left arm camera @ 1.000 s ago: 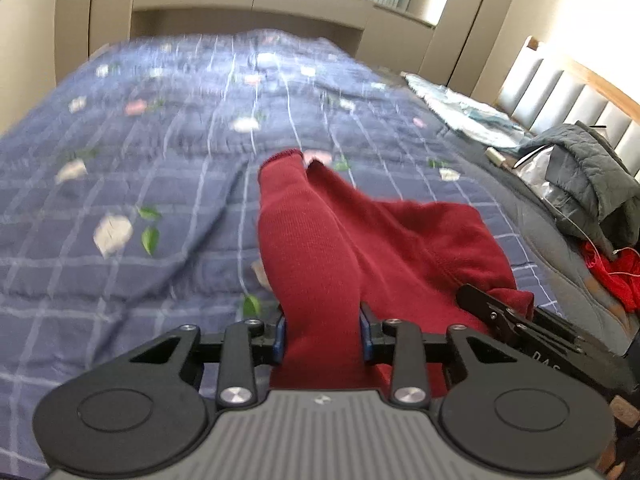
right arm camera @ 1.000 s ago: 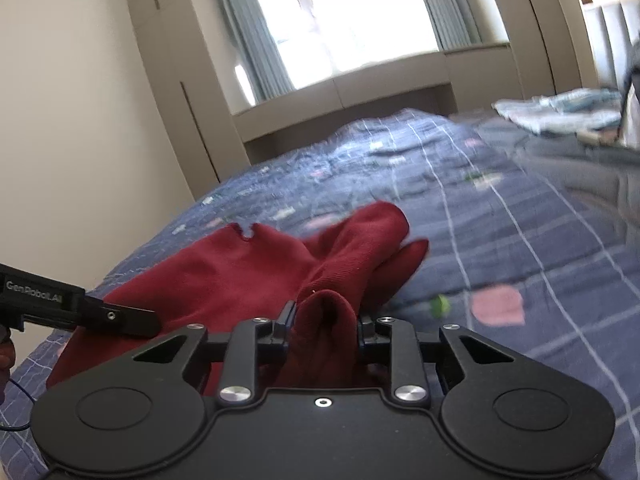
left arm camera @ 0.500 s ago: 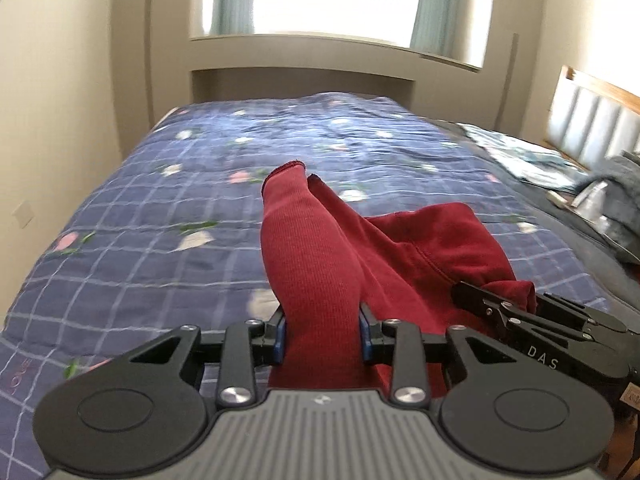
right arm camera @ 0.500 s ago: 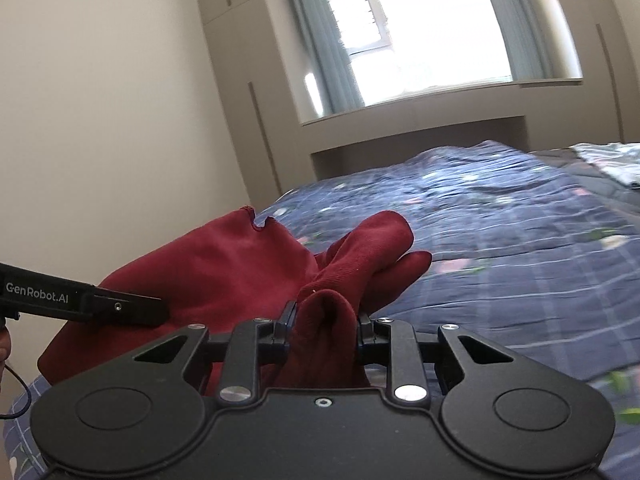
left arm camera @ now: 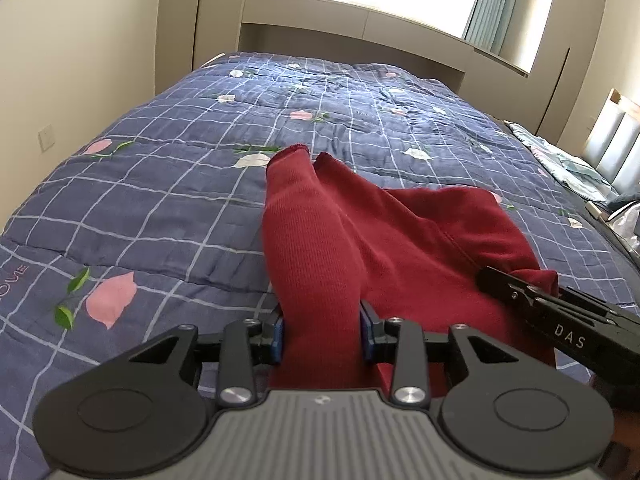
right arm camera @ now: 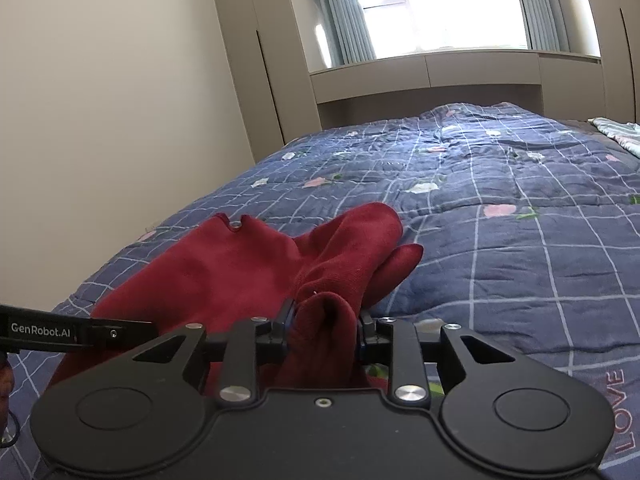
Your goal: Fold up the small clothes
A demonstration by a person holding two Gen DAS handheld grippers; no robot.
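2 grippers, jaws opening, pinch bunched ribbed folds of 1 dark-red garment (left arm camera: 420,240).

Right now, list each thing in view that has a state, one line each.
Red garment: bunched, partly lifted off the bed, gripped at two spots.
Left gripper: jaws opening, red cloth between the pads.
Right gripper: jaws opening, red cloth between the pads.
Quilt: spread over the bed, slightly wrinkled.
Curtains: drawn apart, window bright.

Each camera sits just behind its own tool, looking forward and down along it, close over the bed (left arm camera: 168,184). Both views share the red garment (right arm camera: 240,264) and window (right arm camera: 448,4) beyond.
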